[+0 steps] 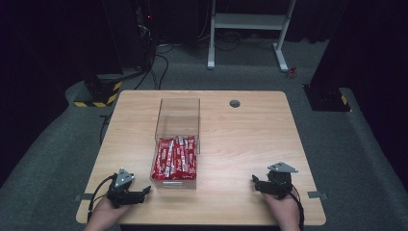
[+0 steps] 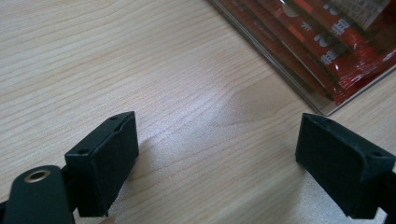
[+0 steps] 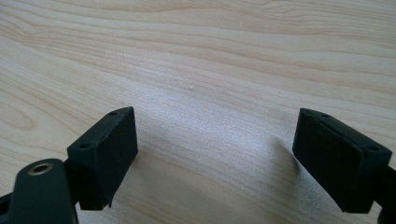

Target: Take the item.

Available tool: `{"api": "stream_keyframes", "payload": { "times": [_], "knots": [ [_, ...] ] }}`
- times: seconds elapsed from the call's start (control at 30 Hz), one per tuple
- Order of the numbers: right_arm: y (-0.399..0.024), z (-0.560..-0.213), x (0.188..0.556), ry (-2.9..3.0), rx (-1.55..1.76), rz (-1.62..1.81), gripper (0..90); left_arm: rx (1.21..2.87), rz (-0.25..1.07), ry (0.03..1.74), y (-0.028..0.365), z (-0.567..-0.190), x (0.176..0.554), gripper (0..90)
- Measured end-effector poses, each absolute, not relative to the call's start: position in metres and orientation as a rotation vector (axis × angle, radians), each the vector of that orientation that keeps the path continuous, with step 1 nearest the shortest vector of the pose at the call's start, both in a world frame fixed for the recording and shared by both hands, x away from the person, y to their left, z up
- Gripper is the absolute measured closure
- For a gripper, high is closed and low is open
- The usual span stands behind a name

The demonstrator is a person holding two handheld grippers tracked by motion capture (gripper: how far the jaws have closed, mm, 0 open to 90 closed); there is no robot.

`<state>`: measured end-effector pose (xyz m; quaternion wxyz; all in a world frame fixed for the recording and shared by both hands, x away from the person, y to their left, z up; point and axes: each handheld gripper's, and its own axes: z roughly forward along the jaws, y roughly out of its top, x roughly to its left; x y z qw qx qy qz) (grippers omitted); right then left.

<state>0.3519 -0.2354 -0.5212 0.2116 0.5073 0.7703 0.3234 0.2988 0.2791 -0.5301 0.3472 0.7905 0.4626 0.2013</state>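
Two grippers rest low on the near edge of the table (image 1: 250,130), one at each side. The left gripper (image 1: 144,191) sits just beside the clear box (image 1: 177,113), with its fingers (image 2: 105,161) pointing at the box's near end. The right gripper (image 1: 255,182) is farther off, well apart from the box, and it points in toward the middle too. This looks like a waiting spot, with both hands ready and the box between them so either one can reach it.

Both grippers are wide open. In the left gripper view there is bare wood between the fingers and nothing is held. In the right gripper view the fingers (image 3: 105,154) are just as far apart, with plain wood in the gap.

The clear box is long and lies in the middle of the table, running away from the person. Its sides are see-through, so you can tell what is inside. The red packets (image 1: 175,158) lie flat at the near end, side by side, long ways, which puts them close to the hands. The far end of the box looks empty.

Counting: two grippers, one box, one table. The packets look like about five or six, but they overlap, so I cannot count them for sure.
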Motion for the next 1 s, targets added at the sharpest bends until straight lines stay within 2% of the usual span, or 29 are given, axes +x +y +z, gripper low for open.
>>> {"api": "stream_keyframes", "payload": {
  "times": [1.0],
  "knots": [
    [-0.221,-0.506,0.341,2.133,1.293,1.021,16.5,2.05,0.522,1.2,0.279,-0.53,0.299,13.3]
  ]
}}
